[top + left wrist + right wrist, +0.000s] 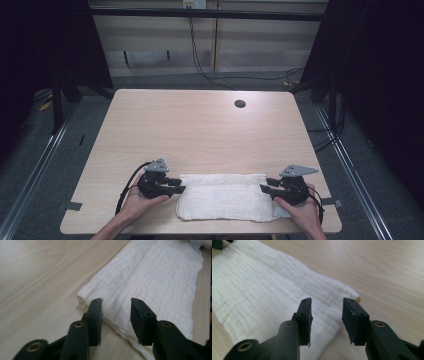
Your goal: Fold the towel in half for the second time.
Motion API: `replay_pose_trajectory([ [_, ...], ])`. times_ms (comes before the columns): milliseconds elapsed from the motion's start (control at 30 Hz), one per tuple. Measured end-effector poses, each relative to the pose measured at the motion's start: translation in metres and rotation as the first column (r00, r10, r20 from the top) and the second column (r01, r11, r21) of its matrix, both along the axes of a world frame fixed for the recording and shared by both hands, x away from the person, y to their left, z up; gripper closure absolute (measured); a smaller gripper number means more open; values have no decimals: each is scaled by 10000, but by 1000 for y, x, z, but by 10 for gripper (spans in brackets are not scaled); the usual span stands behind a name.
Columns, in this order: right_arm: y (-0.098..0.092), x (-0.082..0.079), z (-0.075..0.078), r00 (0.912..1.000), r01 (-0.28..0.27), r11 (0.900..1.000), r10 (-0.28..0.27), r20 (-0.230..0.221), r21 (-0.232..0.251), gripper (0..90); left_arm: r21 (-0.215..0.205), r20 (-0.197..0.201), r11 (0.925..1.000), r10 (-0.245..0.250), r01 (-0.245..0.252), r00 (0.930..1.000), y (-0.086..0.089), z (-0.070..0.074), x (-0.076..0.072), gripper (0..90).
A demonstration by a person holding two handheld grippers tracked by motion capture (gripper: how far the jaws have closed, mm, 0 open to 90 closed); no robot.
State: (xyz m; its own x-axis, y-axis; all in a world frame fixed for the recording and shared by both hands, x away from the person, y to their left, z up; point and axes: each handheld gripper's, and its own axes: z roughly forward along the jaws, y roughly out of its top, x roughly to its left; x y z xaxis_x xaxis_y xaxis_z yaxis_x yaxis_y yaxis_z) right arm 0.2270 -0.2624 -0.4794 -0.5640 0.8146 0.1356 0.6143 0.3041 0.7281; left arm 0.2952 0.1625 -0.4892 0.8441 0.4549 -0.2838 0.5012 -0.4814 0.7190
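From the high view, we are holding our left claw (176,185) at the left end of a folded white cloth (225,196) and our right claw (266,185) at its right end. The cloth is lying flat as a long strip near the front edge of the light wooden counter (200,130), stretching crosswise between our two hands. Our left hand (142,197) is resting on the counter just beside the cloth, and our right hand (300,202) is sitting at the cloth's right end. A small dark round hole (240,103) is showing in the counter, well apart from the cloth, toward the far side.

From the left gripper view, we are looking along our left claw (116,305), whose jaws are standing spread with a clear gap between them. Nothing is pinched; the pads are hovering over the near corner of the cloth (155,277), which is running away from us across the wood grain.

From the right gripper view, we are seeing our right claw (327,305) likewise spread, gripping nothing. Its jaws are standing over the end of the cloth (257,287), close to the rolled corner, with bare counter (387,270) lying just beside it.
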Motion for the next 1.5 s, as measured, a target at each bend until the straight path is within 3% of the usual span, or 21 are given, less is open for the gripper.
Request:
replay_pose_trajectory([
  [133,5,-4,5,9994,-357,9991,357,11,232,576,-84,-28,9997,212,-212,9998,5,3,3,516],
  [300,26,-13,9,9946,-1033,9943,1031,76,282,531,-124,239,9994,336,-333,9992,9,11,7,468],
  [400,40,-18,12,9908,-1346,9902,1341,166,359,513,137,258,9994,310,-313,9992,9,16,13,463],
  [500,57,-20,12,9905,-1347,9900,1357,-206,421,481,170,388,9989,433,-439,9983,8,21,22,454],
  [667,86,-24,15,9737,-2268,9733,2274,-125,356,503,68,379,9975,703,-706,9968,5,22,32,454],
  [800,110,-20,17,9578,-2864,9564,2873,-87,576,528,-62,138,9956,936,-935,9955,4,17,33,422],
  [833,116,-19,17,9534,-3007,9519,3016,-61,584,537,100,226,9956,932,-935,9954,4,18,33,407],
  [967,140,-18,16,9363,-3492,9346,3508,-132,681,569,81,388,9962,862,-866,9955,5,17,30,390],
  [1300,195,-2,24,8672,-4961,8660,4977,-132,624,610,194,372,9968,765,-773,9964,6,14,34,377],
  [1467,213,-1,14,8462,-5285,8459,5317,-351,717,626,182,349,9972,719,-725,9968,8,12,36,372],
  [1500,216,-2,11,8446,-5292,8455,5330,-509,711,629,202,336,9972,713,-720,9969,8,12,36,372],
])
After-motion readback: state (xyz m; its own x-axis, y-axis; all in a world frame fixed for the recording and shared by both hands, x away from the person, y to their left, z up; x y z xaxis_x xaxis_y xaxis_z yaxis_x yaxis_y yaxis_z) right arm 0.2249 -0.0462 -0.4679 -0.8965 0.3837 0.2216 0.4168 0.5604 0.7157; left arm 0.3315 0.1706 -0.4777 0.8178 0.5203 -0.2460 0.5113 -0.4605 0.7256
